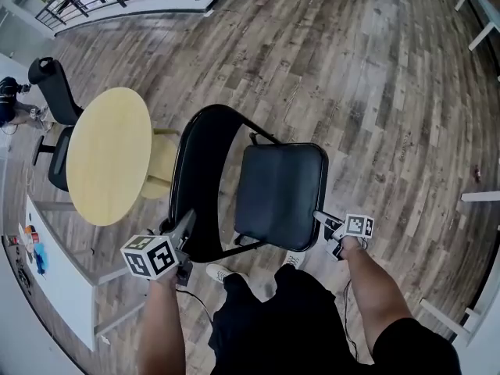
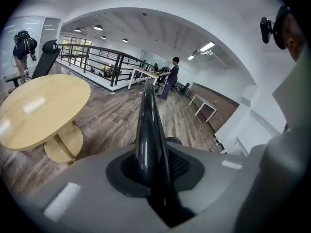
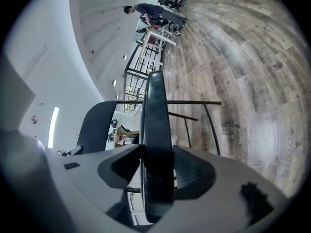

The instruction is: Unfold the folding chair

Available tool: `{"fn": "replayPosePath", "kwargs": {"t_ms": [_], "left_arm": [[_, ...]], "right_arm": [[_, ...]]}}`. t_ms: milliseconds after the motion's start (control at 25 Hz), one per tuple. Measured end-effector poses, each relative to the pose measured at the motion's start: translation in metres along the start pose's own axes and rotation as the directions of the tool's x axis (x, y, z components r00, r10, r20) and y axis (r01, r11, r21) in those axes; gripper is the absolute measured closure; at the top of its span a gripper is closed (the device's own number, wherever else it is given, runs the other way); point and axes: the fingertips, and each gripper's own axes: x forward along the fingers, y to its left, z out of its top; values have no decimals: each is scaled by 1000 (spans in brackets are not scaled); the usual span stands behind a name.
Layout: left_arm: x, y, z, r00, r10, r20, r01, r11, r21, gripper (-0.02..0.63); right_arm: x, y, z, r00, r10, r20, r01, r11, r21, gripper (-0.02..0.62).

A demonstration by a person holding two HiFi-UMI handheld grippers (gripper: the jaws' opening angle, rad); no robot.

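Bright, even light from white ceiling strip lamps (image 2: 206, 46) fills the room; fisheye lenses bend the grey-brown wooden plank floor (image 1: 375, 92), black vignettes ringing both gripper views.

Wood-plank floor (image 1: 375, 69), round pale table (image 1: 109, 155), black railing (image 2: 115, 69) beyond.

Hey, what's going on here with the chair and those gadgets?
A person is opening a black folding chair with a handheld claw in each hand. The left claw is clamped on the tube of the backrest frame. The right claw is open, with an edge of the seat between its jaws. The seat is swung out from the back, and the chair stands on the wooden floor beside a round table.
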Motion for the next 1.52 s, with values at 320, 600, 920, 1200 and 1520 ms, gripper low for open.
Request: {"fn": "replayPosePath", "kwargs": {"t_ms": [320,600,920,1200,1520], "left_arm": [[10,22,-9,999,-32,10,33,999,-32,535],[23,26,-23,999,-46,16,47,998,-44,532],[36,25,-35,999,-51,12,52,996,-69,534],[49,26,-49,997,-77,12,78,993,-86,534],[64,26,-67,997,-75,8,76,993,-90,535]], "right_arm": [[-8,-45,7,999,-20,28,20,1000,20,393],[-20,-86,9,997,-47,65,45,998,45,388],[-30,-128,16,994,-39,99,32,997,75,388],[-42,-165,14,988,-78,132,61,990,131,383],[-48,-203,17,981,-101,166,79,987,137,380]]}}
